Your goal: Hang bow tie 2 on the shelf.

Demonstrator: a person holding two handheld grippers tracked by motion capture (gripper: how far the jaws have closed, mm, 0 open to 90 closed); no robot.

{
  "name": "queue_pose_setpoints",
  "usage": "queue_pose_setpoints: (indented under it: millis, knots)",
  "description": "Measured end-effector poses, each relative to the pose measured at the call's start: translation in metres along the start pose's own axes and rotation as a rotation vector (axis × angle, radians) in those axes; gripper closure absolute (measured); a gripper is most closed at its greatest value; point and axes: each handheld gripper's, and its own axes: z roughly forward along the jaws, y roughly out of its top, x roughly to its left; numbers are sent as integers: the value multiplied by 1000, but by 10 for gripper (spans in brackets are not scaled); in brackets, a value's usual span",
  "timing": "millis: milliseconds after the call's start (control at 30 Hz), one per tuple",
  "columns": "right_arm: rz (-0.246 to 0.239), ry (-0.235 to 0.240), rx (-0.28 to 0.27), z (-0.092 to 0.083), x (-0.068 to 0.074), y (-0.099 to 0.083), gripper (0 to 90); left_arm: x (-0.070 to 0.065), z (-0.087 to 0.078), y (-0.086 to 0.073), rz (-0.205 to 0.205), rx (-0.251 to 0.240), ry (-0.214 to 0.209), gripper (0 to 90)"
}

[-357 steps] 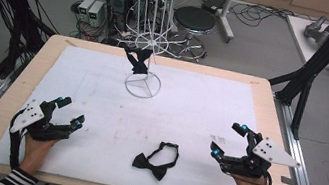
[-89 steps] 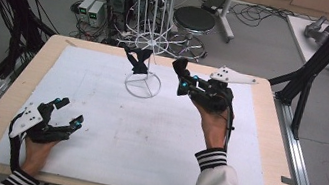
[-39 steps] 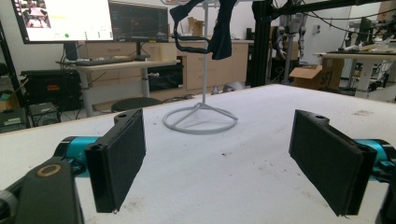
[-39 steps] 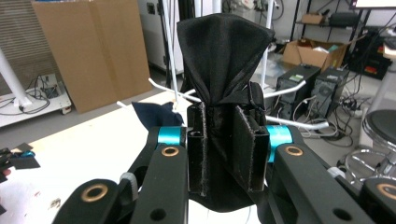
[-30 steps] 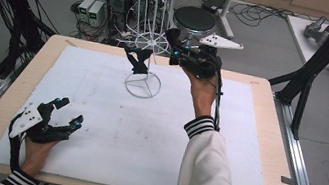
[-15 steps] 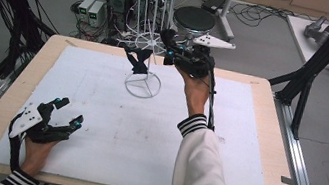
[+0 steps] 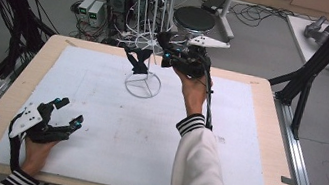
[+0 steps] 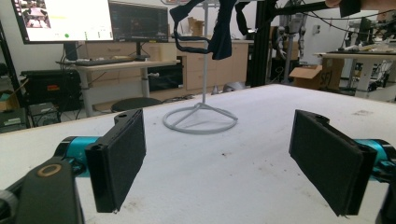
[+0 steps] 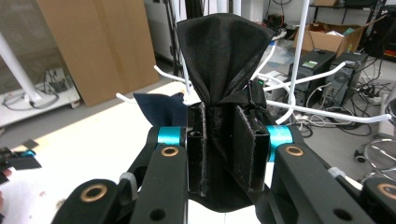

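While the right gripper (image 7: 166, 56) is raised beside the white wire rack (image 7: 151, 29) at the far edge of the tabletop (image 7: 253, 153), its fingers are clamped tight on a black bow tie (image 9: 223, 60). Seen from the right gripper view, the pinched middle of the tie sits between the two black fingers (image 9: 247, 149), and one wing of fabric fans out above them, close to the rack's white wire hooks (image 9: 322, 114); whether it touches a hook cannot be told. A second dark bow tie (image 7: 138, 60) already hangs on a lower arm of the rack, just left of the right gripper, above the rack's round base ring (image 7: 142, 86). From the left gripper view that hanging tie (image 8: 219, 32) dangles beside the thin pole over the ring.

Near the front left corner, the left gripper (image 7: 65, 115) rests on the white mat (image 7: 109, 139), well apart from the rack, with its fingers (image 8: 119, 163) spread wide and nothing between them.

No brand or label can be read on the ties or the grippers. The monitor (image 8: 63, 21) behind the tabletop, seen in the left gripper view, shows a bright window whose text is too small to make out.
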Motion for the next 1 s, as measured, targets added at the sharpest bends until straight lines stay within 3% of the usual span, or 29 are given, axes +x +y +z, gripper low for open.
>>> queue_pose_setpoints:
  millis: [267,600,1000]
  knots:
    - [-8,8,24,4,-1,-2,740,0,0,0,-3,-3,0,190]
    - [-20,7,38,4,-1,-2,623,0,0,0,-1,-3,0,191]
    - [-74,-13,53,1,3,0,511,0,0,0,0,-1,0,191]
